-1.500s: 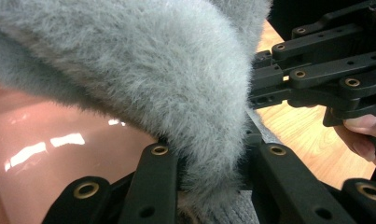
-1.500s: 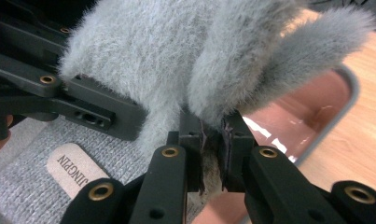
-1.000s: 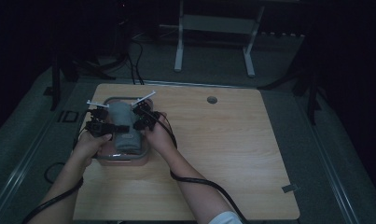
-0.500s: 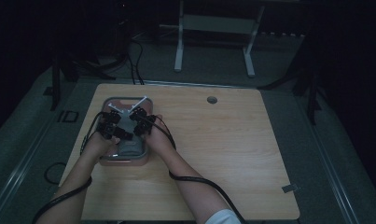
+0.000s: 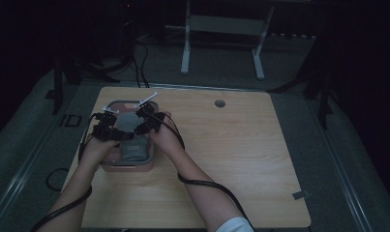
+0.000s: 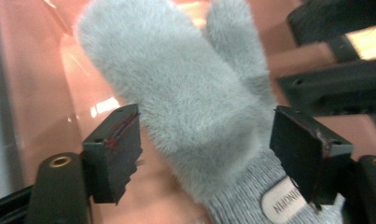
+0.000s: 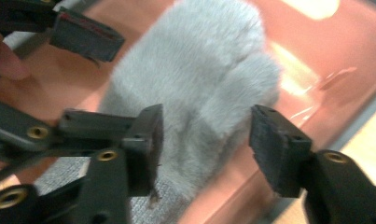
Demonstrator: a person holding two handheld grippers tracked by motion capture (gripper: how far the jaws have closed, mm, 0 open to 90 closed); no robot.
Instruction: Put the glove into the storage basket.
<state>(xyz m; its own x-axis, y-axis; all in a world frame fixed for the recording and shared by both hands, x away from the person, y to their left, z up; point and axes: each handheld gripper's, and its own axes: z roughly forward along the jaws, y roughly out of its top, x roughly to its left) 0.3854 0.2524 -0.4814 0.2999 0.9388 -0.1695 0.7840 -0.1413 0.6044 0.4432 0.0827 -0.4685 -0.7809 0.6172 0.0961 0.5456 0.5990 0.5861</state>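
A fluffy grey mitten [image 6: 185,93] with a knit cuff and a small label [image 6: 280,201] lies in a shallow pink tray [image 6: 36,93]. In the high view the tray [image 5: 129,167] sits at the table's left side with the mitten [image 5: 134,151] inside. My left gripper [image 5: 108,130] hovers over the tray's left part and my right gripper [image 5: 146,121] just beside it. The left gripper [image 6: 206,140] is open, its jaws straddling the mitten near the cuff. The right gripper [image 7: 209,144] is open too, over the mitten [image 7: 199,84] and the tray [image 7: 344,56].
The wooden table [image 5: 241,154] stretches bare to the right of the tray, with a round hole [image 5: 219,103] near its far edge. A black cable [image 5: 202,183] trails from the right hand. A metal frame [image 5: 185,48] stands on the floor beyond the table.
Both hands have shifted slightly toward the near side over the tray. The grippers stay close together above the mitten.
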